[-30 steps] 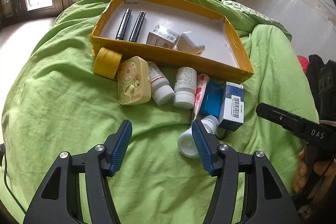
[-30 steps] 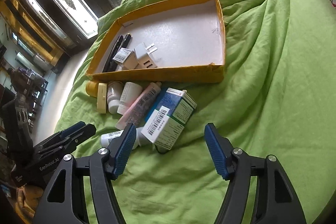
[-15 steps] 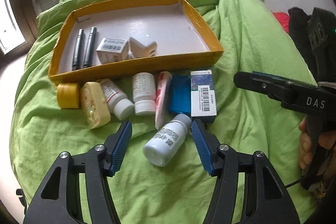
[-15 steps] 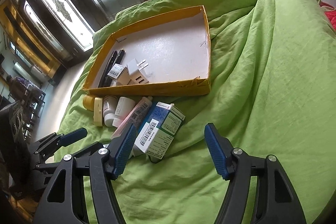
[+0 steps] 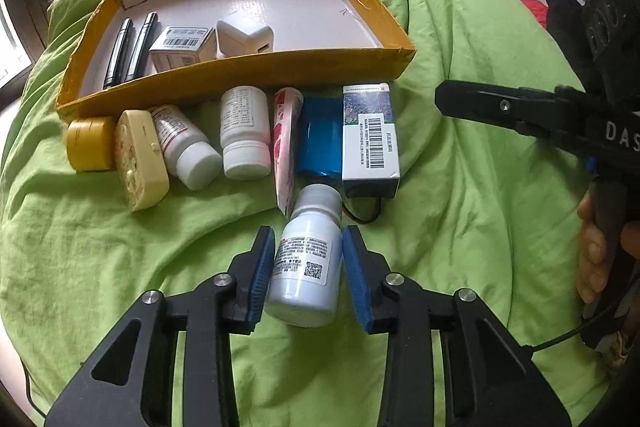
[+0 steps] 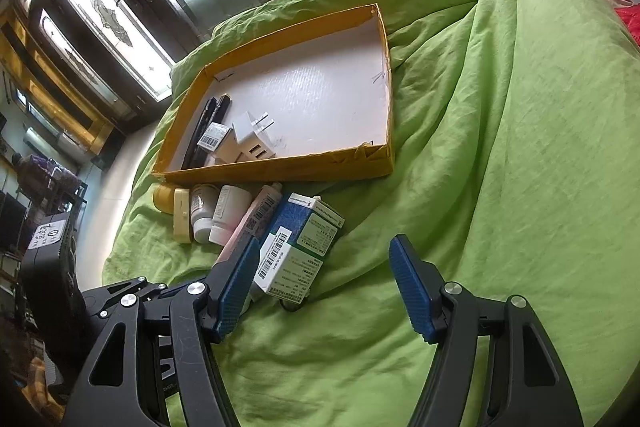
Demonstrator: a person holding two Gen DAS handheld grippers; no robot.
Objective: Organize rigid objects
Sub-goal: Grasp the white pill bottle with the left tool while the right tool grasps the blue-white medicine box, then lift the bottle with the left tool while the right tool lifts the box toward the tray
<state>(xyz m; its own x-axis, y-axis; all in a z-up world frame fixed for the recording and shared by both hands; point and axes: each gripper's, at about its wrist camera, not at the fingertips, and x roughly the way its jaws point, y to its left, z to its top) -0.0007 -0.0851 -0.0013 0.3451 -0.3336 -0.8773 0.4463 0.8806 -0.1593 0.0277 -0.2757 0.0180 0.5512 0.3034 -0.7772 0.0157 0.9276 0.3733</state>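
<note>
On the green bedspread [image 5: 100, 247], a white pill bottle [image 5: 306, 267] lies between the blue pads [image 5: 260, 267] of the left gripper [image 5: 306, 269], whose jaws are closing around it, cap pointing toward a barcoded carton [image 5: 372, 143]. Beyond it, two more bottles [image 5: 244, 135], a pink tube [image 5: 285, 147] and a yellow case [image 5: 140, 159] line the near wall of the yellow-rimmed tray [image 5: 248, 69], which holds two black pens [image 5: 130, 49]. At the right side, the right gripper [image 6: 324, 283] hangs with jaws spread, holding nothing.
</note>
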